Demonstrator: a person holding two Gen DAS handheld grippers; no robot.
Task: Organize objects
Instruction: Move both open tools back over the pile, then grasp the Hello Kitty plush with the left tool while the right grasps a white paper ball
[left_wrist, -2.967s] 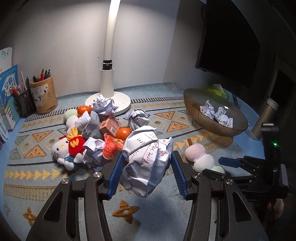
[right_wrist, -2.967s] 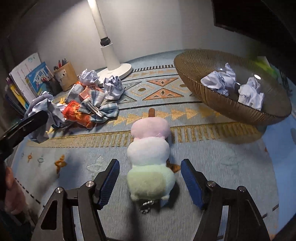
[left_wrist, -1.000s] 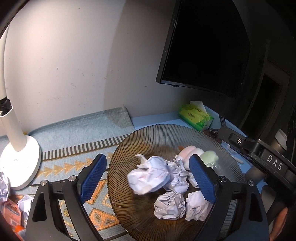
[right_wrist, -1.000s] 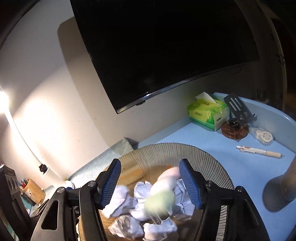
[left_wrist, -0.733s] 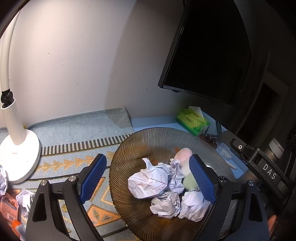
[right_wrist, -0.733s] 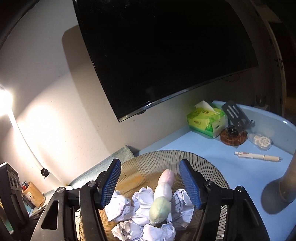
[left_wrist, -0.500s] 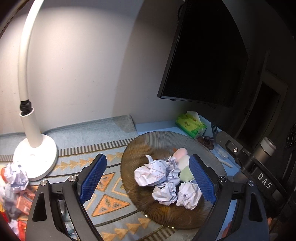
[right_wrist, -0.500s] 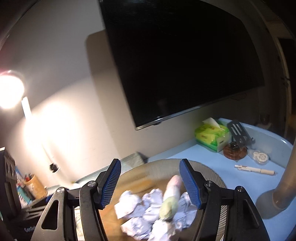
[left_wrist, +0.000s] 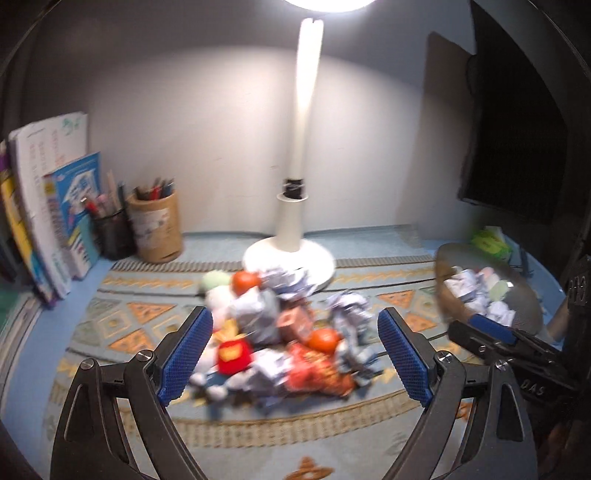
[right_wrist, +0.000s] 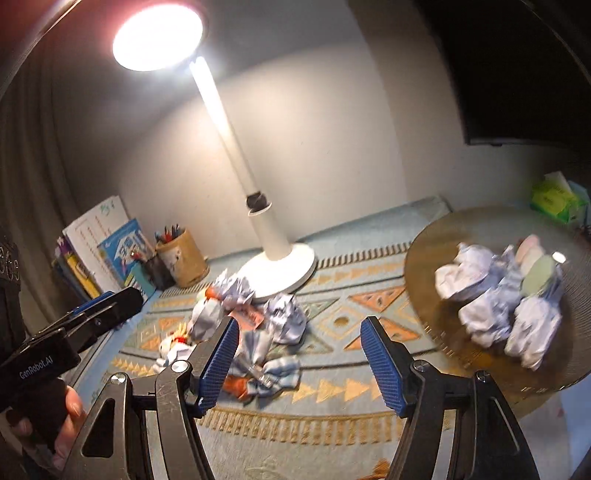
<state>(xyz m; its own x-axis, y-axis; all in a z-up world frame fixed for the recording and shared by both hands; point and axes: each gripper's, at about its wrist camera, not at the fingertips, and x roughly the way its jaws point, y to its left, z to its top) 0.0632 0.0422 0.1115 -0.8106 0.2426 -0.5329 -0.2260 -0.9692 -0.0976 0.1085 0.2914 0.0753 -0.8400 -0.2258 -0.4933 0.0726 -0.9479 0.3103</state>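
A blurred pile of crumpled paper balls (left_wrist: 255, 314), two oranges (left_wrist: 323, 339), a red plush toy (left_wrist: 232, 350) and a red packet (left_wrist: 314, 373) lies on the patterned mat. My left gripper (left_wrist: 293, 317) hangs open above its near side with nothing between the pads. To the right, the brown ribbed bowl (right_wrist: 417, 258) holds several paper balls (right_wrist: 480, 291) and a pastel plush stick (right_wrist: 535, 266). My right gripper (right_wrist: 300, 326) hovers between pile and bowl, above a checked cloth (right_wrist: 273, 369). Its jaws are opening and empty.
A white lamp base (left_wrist: 288, 254) stands behind the pile. A pen cup (left_wrist: 155, 229) and upright books (left_wrist: 48, 206) are at the back left. A dark monitor (left_wrist: 517, 147) and a green tissue box (right_wrist: 554, 201) sit at the right. A hand grips the left tool (right_wrist: 99, 306).
Both grippers have swung left, away from the bowl and toward the pile. The paper ball and the plush stick that were dropping a second ago now lie in the bowl.
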